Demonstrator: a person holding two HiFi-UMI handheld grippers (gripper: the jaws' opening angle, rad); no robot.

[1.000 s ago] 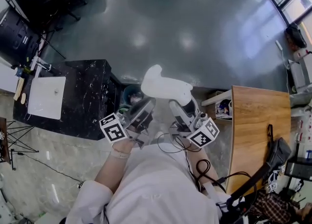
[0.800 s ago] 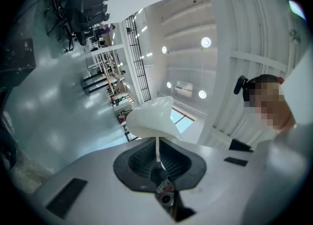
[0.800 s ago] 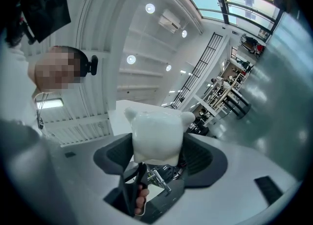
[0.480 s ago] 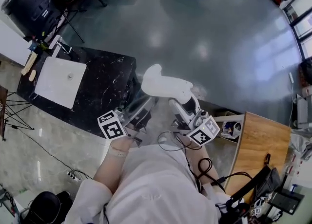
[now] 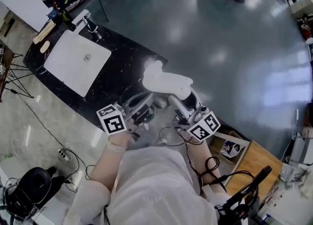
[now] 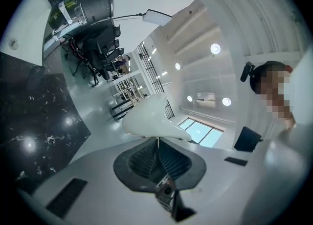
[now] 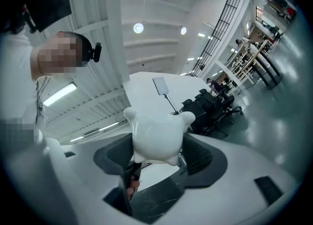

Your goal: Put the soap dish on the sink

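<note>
One soap dish, long axis spanning left tool, right tool.

black marble desk on glossy grey floor; white sink set in it, tap and tan pieces at far edge

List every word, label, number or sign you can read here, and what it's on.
No readable text in any view.
The two black-and-white marker cubes: square patterns only, no letters.
The printed item beside the wooden table: too small to read.
The white glossy soap dish: no marking visible.
</note>
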